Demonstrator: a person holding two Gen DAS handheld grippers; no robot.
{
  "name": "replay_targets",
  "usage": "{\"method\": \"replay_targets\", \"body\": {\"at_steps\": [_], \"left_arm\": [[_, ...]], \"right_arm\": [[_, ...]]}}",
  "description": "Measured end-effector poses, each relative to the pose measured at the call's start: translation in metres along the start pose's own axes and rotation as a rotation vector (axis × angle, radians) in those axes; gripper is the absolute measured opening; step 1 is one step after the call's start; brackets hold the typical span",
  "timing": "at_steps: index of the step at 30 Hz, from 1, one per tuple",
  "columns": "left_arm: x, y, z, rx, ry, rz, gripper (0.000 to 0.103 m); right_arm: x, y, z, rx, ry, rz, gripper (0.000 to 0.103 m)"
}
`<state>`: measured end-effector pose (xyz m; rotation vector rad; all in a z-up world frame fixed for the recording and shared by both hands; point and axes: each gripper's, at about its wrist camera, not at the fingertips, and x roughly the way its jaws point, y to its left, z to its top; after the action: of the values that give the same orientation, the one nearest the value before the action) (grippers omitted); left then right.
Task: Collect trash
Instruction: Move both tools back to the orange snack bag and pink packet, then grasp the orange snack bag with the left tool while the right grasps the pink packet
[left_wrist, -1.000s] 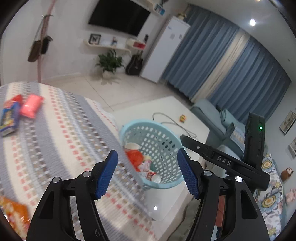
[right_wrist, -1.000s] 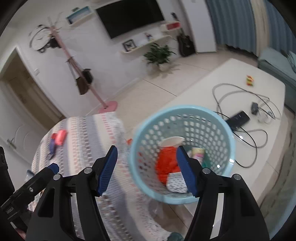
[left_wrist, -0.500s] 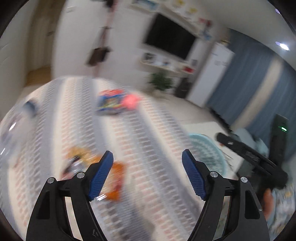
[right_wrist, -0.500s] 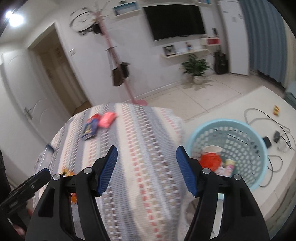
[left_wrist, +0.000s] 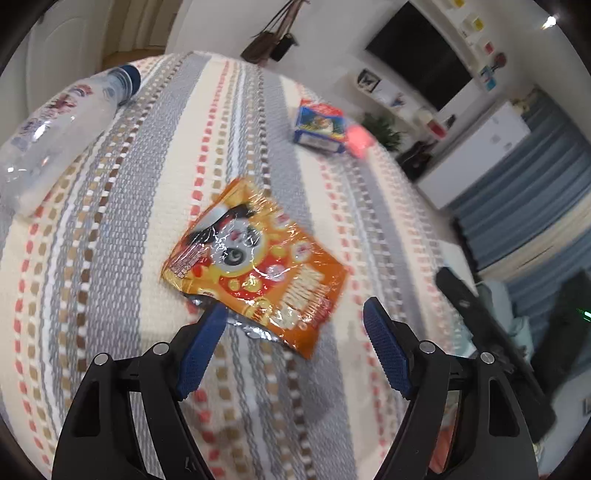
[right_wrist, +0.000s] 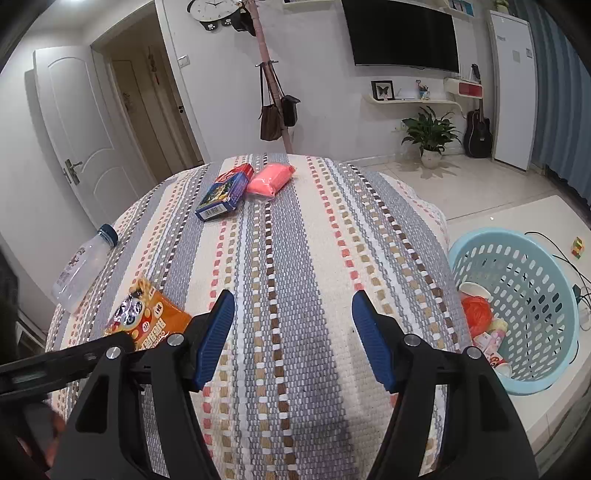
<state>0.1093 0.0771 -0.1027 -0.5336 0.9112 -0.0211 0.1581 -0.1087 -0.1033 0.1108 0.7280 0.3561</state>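
An orange snack wrapper (left_wrist: 255, 269) lies flat on the striped cloth (left_wrist: 110, 240). My left gripper (left_wrist: 293, 328) is open just above its near edge, and its left fingertip overlaps that edge. The wrapper also shows in the right wrist view (right_wrist: 147, 319). My right gripper (right_wrist: 291, 325) is open and empty over the middle of the cloth (right_wrist: 295, 240). A light blue basket (right_wrist: 543, 365) with trash in it stands to the right, below the cloth's edge.
An empty plastic bottle (left_wrist: 55, 122) lies at the cloth's left edge and shows in the right wrist view (right_wrist: 83, 267) too. A blue box (right_wrist: 223, 195) and a pink pack (right_wrist: 271, 179) lie at the far side. Cables (right_wrist: 561, 254) lie beyond the basket.
Both grippers have swung left, away from the basket and over the cloth. My left gripper has come down close to the orange wrapper. Both stay open.
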Motion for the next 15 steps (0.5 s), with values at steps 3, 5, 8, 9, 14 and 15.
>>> {"method": "replay_targets", "body": {"at_steps": [3,5,8,9,14,15], "left_arm": [[0.006,-0.004,0.005,0.041,-0.008,0.040,0.078],[0.014,-0.008,0.012,0.071,-0.012,0.061,0.082],[0.025,-0.016,0.022,0.117,-0.015,0.081,0.085],[0.029,-0.020,0.026,0.138,-0.005,0.076,0.086],[0.048,-0.040,0.032,0.215,0.005,0.097,0.092],[0.052,-0.045,0.032,0.241,-0.001,0.128,0.092]], "right_arm": [[-0.003,-0.007,0.002,0.015,-0.007,0.002,0.062],[-0.004,-0.013,0.004,0.036,-0.008,0.008,0.062],[-0.005,-0.021,0.006,0.056,-0.008,0.012,0.062],[-0.005,-0.022,0.006,0.058,-0.008,0.011,0.062],[-0.003,-0.029,0.007,0.062,-0.004,0.002,0.062],[-0.003,-0.030,0.007,0.063,-0.005,0.000,0.062]]}}
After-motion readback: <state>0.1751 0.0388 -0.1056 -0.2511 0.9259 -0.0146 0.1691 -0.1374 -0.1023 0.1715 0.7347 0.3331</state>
